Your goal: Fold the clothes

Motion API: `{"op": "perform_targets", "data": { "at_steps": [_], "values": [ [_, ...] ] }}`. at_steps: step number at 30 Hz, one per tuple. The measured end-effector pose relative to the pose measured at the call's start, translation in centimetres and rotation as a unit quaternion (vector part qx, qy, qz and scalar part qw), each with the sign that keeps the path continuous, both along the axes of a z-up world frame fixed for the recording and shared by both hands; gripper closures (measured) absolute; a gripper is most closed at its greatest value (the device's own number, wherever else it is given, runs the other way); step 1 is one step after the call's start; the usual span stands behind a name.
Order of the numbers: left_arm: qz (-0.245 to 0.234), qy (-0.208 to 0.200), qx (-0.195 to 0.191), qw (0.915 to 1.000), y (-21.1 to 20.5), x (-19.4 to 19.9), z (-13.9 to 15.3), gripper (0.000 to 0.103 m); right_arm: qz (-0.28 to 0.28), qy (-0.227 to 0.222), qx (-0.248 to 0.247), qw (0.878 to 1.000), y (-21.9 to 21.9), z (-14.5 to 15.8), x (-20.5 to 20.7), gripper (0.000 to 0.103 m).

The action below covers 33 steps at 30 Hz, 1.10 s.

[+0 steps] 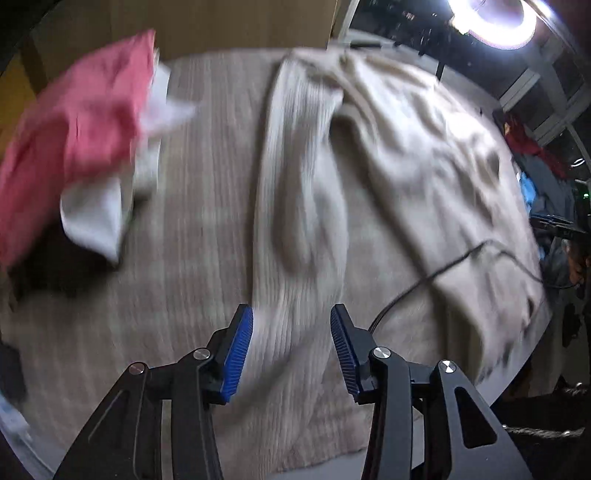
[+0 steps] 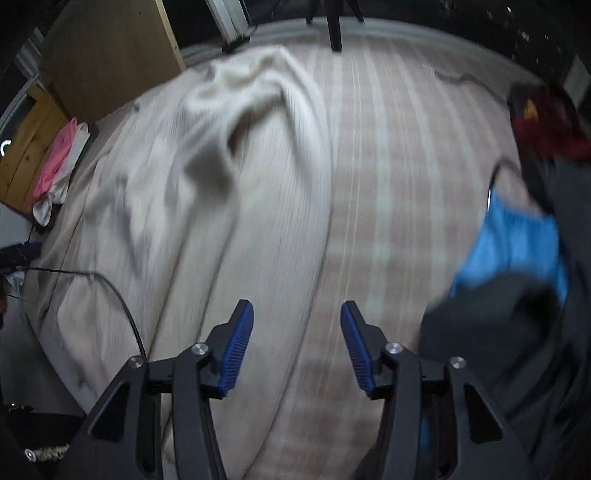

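A cream ribbed knit garment [image 1: 388, 166] lies spread and rumpled on the striped beige bedcover [image 1: 199, 221]. In the left wrist view one long sleeve or edge of it [image 1: 295, 221] runs down toward my left gripper [image 1: 291, 325], whose blue pads stand apart above the knit, pressing on nothing. In the right wrist view the same cream garment [image 2: 221, 192] fills the left half. My right gripper [image 2: 297, 317] hangs open over the garment's right edge and the bedcover [image 2: 388, 184], with nothing gripped. Both views are motion-blurred.
A pink and white clothes pile [image 1: 81, 140] lies at the left. A thin black cable [image 1: 443, 269] crosses the cream garment. Blue cloth [image 2: 517, 243], dark garments [image 2: 498, 332] and a red one [image 2: 546, 122] lie at the right. A ring light [image 1: 495, 18] shines beyond the bed.
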State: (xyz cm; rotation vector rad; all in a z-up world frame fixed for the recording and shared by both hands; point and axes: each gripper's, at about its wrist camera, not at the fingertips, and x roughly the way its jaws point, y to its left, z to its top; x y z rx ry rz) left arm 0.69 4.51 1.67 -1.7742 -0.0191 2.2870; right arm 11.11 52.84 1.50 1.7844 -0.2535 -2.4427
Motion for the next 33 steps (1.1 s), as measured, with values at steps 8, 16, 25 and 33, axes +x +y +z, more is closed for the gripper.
{"op": "perform_targets", "data": {
  "at_steps": [8,16,25,33],
  "values": [
    [-0.021,0.027,-0.022,0.9992,-0.8,6.2,4.3,0.059,-0.006,0.036,0.015,0.999,-1.4,6.8,6.0,0.054],
    [-0.041,0.035,-0.015,0.9984,-1.0,5.8,1.5,0.052,-0.033,0.050,0.029,0.998,-2.8,2.2,6.7,0.044],
    [-0.035,0.033,-0.022,0.9986,0.1,5.1,-1.0,0.092,0.020,0.009,0.049,0.999,-8.2,-3.3,4.6,0.082],
    [0.062,0.082,-0.080,0.9915,-6.4,5.9,3.3,0.086,-0.050,0.070,0.110,0.990,-5.3,2.4,5.2,0.096]
  ]
}}
